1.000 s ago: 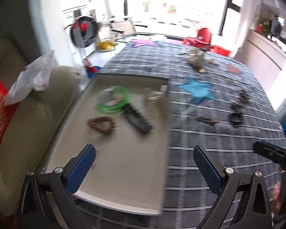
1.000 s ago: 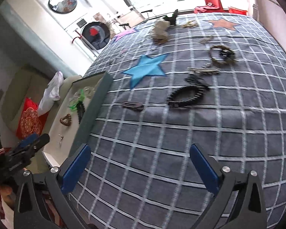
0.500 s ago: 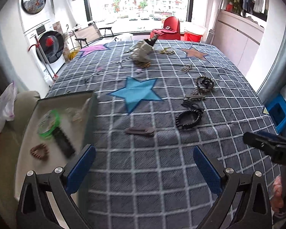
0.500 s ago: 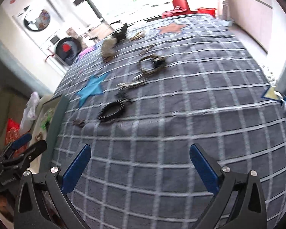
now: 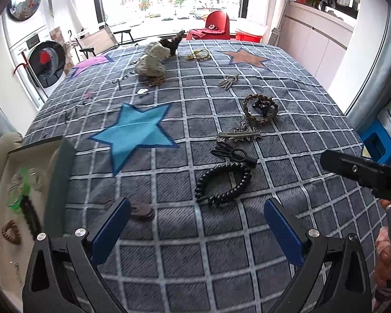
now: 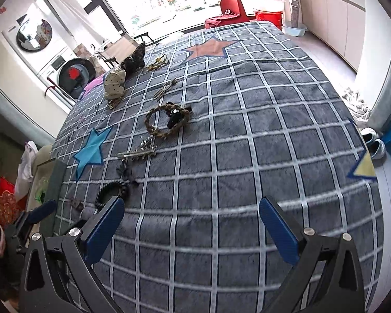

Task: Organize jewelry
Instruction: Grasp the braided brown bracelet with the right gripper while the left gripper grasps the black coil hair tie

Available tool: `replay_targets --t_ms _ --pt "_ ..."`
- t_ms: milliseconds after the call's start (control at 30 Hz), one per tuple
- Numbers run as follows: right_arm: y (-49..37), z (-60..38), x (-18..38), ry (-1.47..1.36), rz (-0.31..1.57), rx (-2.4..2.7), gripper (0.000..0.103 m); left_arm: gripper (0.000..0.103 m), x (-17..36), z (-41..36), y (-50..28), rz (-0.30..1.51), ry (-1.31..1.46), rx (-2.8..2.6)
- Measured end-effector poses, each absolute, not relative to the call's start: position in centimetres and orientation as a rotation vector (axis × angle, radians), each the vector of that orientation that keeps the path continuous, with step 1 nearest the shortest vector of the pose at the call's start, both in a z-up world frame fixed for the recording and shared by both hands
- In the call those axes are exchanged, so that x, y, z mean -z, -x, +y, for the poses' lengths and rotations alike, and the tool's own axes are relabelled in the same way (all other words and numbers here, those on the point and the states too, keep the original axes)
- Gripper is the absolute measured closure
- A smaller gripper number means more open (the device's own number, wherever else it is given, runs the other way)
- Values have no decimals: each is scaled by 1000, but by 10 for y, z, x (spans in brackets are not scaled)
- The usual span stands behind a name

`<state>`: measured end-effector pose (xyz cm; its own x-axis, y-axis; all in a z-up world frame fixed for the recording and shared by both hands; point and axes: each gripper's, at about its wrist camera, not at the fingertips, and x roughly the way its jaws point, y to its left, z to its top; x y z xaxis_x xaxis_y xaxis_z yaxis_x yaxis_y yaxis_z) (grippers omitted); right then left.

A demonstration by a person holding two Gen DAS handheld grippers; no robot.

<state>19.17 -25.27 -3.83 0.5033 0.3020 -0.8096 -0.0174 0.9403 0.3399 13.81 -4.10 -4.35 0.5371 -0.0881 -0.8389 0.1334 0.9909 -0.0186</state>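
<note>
Jewelry scattered on the checked bed, both tools spread and empty.
Black coil band (image 5: 223, 184) lies just right of the tray (image 5: 2, 180) — left tool (image 5: 195, 221) may snag fabric, or nudge the brown clip (image 5: 142, 211).

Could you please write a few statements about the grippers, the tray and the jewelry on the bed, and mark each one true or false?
1. Both the left gripper and the right gripper are open and hold nothing. True.
2. The black coiled bracelet lies in the tray. False: it lies on the checked bedspread, ahead of the left gripper.
3. A green bangle is inside the tray. True.
4. The braided ring lies on the blue star. False: it lies on the checks, apart from the star.
5. The silver hair clip lies between the braided ring and the black coiled bracelet. True.
</note>
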Motion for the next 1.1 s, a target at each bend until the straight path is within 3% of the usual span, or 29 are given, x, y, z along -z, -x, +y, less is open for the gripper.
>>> replay_targets --t_ms 133,400,533,600,667,833,867,933,1000,1067,1100 --pt "-208 -252 40 -300 1017 -199 10 1 52 -46 -147 1003 -59 139" --pt "-247 -241 48 -210 1008 -196 39 1 61 -55 -155 1011 -84 178" --pt "-262 -239 53 -187 1004 -190 40 1 65 -58 -161 1018 -87 185" --pt "-268 -239 55 -191 1006 -194 40 11 67 -60 -163 1025 -86 187" --pt "-275 -235 57 -173 1009 -197 41 13 72 -60 -167 1045 -84 190" --pt "-286 -218 61 -67 994 -186 50 13 77 -60 -169 1053 -83 192" --pt "-287 -216 61 -52 989 -183 53 17 77 -60 -170 1053 -82 195" --pt "-287 -212 62 -38 979 -187 61 19 76 -61 -170 1049 -94 190" --pt "-287 -210 62 -35 976 -186 82 20 76 -62 -171 1050 -91 194" --pt "-285 -213 62 -60 978 -192 93 34 74 -63 -170 1039 -97 198" --pt "-284 -214 62 -75 976 -194 93 37 73 -63 -170 1038 -96 201"
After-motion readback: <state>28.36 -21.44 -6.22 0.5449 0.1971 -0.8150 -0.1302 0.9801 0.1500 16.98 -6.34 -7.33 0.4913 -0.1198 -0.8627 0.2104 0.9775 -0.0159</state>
